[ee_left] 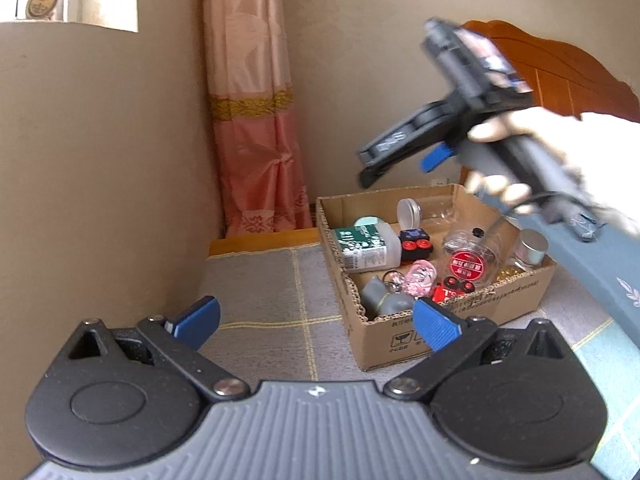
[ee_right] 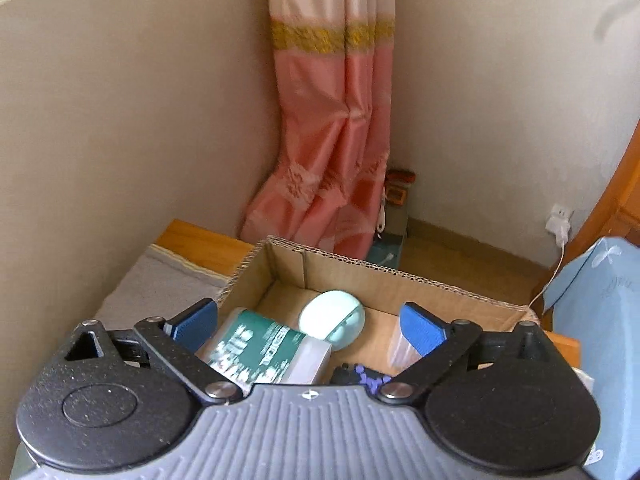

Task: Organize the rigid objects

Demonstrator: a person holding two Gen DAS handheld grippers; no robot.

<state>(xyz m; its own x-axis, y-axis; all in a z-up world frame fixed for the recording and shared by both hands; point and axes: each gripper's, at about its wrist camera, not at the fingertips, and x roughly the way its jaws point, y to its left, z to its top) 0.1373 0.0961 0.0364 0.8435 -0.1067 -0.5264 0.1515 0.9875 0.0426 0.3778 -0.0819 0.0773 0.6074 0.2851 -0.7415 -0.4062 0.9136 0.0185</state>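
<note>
A: Container, one: open cardboard box [ee_left: 472, 316] on a grey checked mat [ee_left: 260, 292], near the corner by the pink curtain [ee_left: 252, 120].

B: Contents?

A: Green-labelled white bottle [ee_left: 366, 248] lying on its side, far-left part of the box. Frosted-lid clear jar [ee_left: 412, 212] on its side at the back. Clear jar with red round label [ee_left: 468, 260], middle. Silver-capped small jar [ee_left: 530, 246], right wall. Black cube with red buttons [ee_left: 414, 246] just beside the bottle. Pink clear trinket [ee_left: 418, 278], a grey lump [ee_left: 384, 300] and a small red item [ee_left: 452, 288] along the near wall.

B: Tools?

A: Left gripper [ee_left: 316, 320]: blue pads spread wide, nothing between them, hanging before the box's near corner. Right gripper [ee_right: 312, 326]: pads likewise spread wide, empty, poised above the box over the bottle [ee_right: 264, 354] and a pale mint rounded lid [ee_right: 332, 320].

B: Holder?

A: A hand [ee_left: 532, 160] grips the right tool's handle.
</note>
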